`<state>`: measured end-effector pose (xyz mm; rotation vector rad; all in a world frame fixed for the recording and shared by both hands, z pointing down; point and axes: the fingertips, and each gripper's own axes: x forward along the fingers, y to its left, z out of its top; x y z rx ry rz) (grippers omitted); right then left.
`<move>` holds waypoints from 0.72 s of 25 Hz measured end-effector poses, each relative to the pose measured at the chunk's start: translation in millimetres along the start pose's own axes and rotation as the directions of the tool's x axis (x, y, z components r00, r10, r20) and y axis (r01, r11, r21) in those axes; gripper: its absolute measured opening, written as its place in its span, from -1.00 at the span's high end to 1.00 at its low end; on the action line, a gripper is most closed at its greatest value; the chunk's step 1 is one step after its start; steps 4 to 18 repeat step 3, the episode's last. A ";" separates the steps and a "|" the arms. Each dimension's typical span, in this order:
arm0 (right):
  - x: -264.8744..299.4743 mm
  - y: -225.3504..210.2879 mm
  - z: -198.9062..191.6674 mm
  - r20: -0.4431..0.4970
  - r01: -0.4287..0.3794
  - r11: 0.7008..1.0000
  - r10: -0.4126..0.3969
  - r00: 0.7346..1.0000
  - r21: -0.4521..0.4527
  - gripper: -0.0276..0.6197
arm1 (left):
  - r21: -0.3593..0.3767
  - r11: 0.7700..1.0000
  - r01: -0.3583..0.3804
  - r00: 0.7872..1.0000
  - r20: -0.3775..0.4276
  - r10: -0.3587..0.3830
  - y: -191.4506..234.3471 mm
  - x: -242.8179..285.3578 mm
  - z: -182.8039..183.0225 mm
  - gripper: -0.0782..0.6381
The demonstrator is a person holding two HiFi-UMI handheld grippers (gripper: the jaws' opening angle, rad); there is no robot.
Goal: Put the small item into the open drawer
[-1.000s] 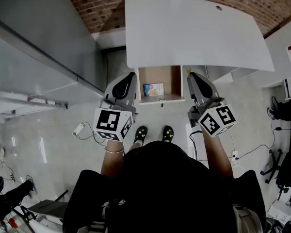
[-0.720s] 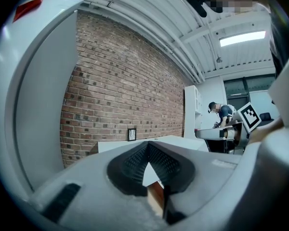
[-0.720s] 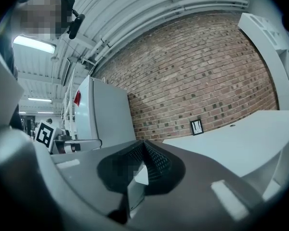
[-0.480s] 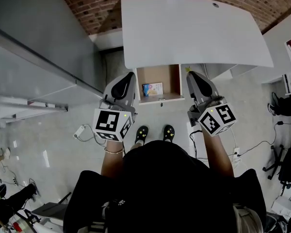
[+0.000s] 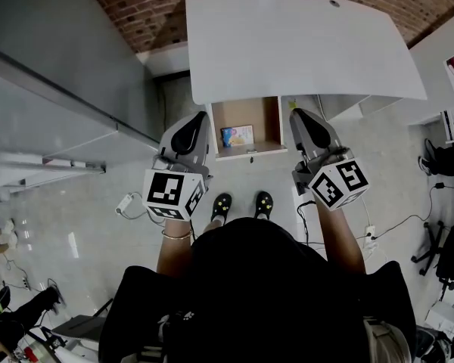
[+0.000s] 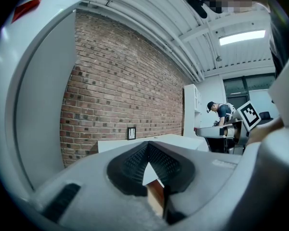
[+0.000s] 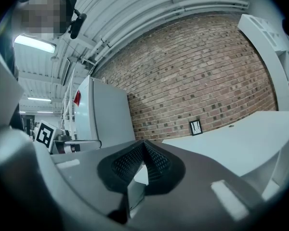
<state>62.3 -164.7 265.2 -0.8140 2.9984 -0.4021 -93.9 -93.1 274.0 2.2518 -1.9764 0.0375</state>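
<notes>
Two-handed, holding the grey left gripper (image 5: pixel 203 116) and the grey right gripper (image 5: pixel 296 114) at mid-frame in the head view, flanking the open brown wooden drawer (image 5: pixel 247 113) just below the white tabletop (image 5: pixel 303 44). Clenching both pairs of jaws together on nothing, black ribbed pads meeting at the tips. Leaving the small blue-and-yellow printed item (image 5: pixel 237 135) lying inside the drawer, toward its lower left, apart from both grippers.

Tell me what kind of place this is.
Likely an office or lab workspace: a white desk with an open wooden drawer under it, a bare brick wall behind, and exposed ceiling pipes with strip lighting overhead.
</notes>
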 end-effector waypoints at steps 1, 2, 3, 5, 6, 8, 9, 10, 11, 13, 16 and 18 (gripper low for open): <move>0.2 -0.4 -0.4 0.000 0.000 1.000 0.000 1.000 0.000 0.88 | 0.000 1.000 0.001 1.000 0.000 -0.001 -0.1 0.4 -0.6 0.79; 0.3 -0.9 -0.7 0.001 0.000 1.000 0.000 1.000 0.000 0.88 | 0.000 1.000 0.002 1.000 -0.001 -0.002 -0.3 0.8 -1.1 0.79; 0.4 -1.4 -1.1 0.001 0.000 1.000 0.000 1.000 0.000 0.88 | 0.001 1.000 0.002 1.000 -0.001 -0.002 -0.5 1.2 -1.6 0.79; 0.4 -1.4 -1.1 0.001 0.000 1.000 0.000 1.000 0.000 0.88 | 0.001 1.000 0.002 1.000 -0.001 -0.002 -0.5 1.2 -1.6 0.79; 0.4 -1.4 -1.1 0.001 0.000 1.000 0.000 1.000 0.000 0.88 | 0.001 1.000 0.002 1.000 -0.001 -0.002 -0.5 1.2 -1.6 0.79; 0.4 -1.4 -1.1 0.001 0.000 1.000 0.000 1.000 0.000 0.88 | 0.001 1.000 0.002 1.000 -0.001 -0.002 -0.5 1.2 -1.6 0.79; 0.4 -1.4 -1.1 0.001 0.000 1.000 0.000 1.000 0.000 0.88 | 0.001 1.000 0.002 1.000 -0.001 -0.002 -0.5 1.2 -1.6 0.79; 0.4 -1.4 -1.1 0.001 0.000 1.000 0.000 1.000 0.000 0.88 | 0.001 1.000 0.002 1.000 -0.001 -0.002 -0.5 1.2 -1.6 0.79; 0.4 -1.4 -1.1 0.001 0.000 1.000 0.000 1.000 0.000 0.88 | 0.001 1.000 0.002 1.000 -0.001 -0.002 -0.5 1.2 -1.6 0.79; 0.4 -1.4 -1.1 0.001 0.000 1.000 0.000 1.000 0.000 0.88 | 0.001 1.000 0.002 1.000 -0.001 -0.002 -0.5 1.2 -1.6 0.79; 0.4 -1.4 -1.1 0.001 0.000 1.000 0.000 1.000 0.000 0.88 | 0.001 1.000 0.002 1.000 -0.001 -0.002 -0.5 1.2 -1.6 0.79; 0.4 -1.4 -1.1 0.001 0.000 1.000 0.000 1.000 0.000 0.88 | 0.001 1.000 0.002 1.000 -0.001 -0.002 -0.5 1.2 -1.6 0.79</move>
